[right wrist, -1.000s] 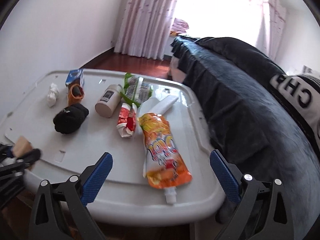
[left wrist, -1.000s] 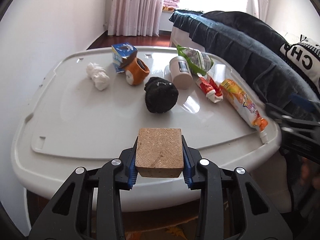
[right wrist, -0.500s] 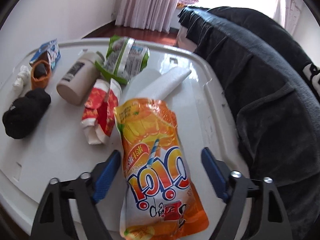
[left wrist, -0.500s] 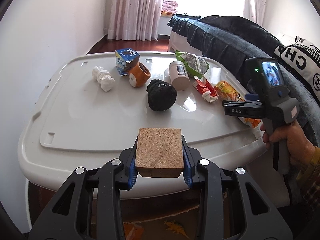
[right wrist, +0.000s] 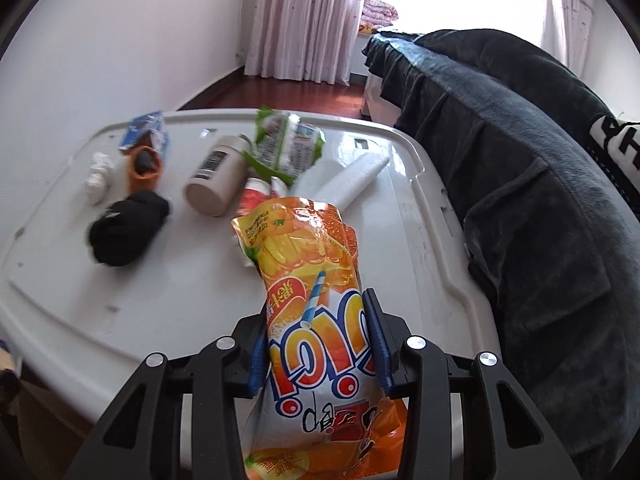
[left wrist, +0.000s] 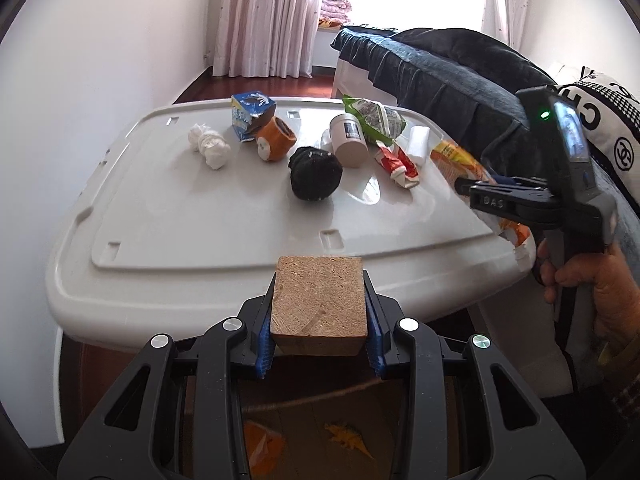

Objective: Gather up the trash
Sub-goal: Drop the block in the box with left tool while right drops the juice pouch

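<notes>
A bright room with pink curtains holds a white lid (left wrist: 168, 216) used as a table, next to a dark sofa (right wrist: 540, 184).

Nearest, the left gripper (left wrist: 319, 320) is closed tight on a wood block (left wrist: 319, 300), just off the lid's near edge. The right gripper (right wrist: 318, 344) squeezes an orange pouch (right wrist: 312, 300) at the lid's near right edge. The pouch looks soft, light and slippery, so its middle is a good place to hold. Its big letters are upside down and I cannot read them.

Further in on the lid lie a black sock (left wrist: 315, 174), a red wrapper (left wrist: 396, 162), a bottle (left wrist: 349, 140), an orange cup (left wrist: 276, 144) and a white wad (left wrist: 209, 146). At the far edge sit a blue carton (left wrist: 250, 114) and a green bag (left wrist: 374, 120).

The right gripper's side reads "DAS".
</notes>
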Tool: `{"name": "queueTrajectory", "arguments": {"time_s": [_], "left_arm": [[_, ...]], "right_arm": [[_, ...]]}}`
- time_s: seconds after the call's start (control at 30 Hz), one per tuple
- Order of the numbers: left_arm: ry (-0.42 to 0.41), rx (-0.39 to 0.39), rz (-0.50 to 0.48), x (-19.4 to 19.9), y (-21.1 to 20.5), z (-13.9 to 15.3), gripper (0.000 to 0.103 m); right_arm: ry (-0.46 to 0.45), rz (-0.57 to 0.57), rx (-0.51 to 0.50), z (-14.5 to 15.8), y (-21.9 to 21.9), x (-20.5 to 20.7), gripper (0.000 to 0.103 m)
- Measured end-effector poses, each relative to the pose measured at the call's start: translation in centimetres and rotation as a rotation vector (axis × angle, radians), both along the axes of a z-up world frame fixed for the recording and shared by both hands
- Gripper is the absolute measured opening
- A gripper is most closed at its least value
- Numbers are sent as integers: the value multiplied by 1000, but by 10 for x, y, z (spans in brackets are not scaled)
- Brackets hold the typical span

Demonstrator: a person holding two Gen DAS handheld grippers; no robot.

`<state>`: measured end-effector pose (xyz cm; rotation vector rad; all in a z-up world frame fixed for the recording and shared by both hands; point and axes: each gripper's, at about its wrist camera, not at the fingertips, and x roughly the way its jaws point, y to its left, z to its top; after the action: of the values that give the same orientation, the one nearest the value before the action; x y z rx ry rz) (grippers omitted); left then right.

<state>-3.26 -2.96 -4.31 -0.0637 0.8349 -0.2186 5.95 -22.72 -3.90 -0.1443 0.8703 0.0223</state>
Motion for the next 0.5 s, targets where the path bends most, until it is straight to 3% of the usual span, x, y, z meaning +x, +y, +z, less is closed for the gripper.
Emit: {"name": "queueTrajectory", "arguments": {"time_s": [0.23, 0.33, 0.5], "left_arm": [[63, 30, -2, -53, 17, -5, 35], [110, 43, 5, -74, 23, -15, 35], [204, 74, 34, -97, 36, -39, 35]], "right_arm": [[2, 110, 80, 26, 40, -103, 41], [65, 139, 120, 10, 57, -147, 41], [200, 155, 121, -33, 78, -187, 43]]}}
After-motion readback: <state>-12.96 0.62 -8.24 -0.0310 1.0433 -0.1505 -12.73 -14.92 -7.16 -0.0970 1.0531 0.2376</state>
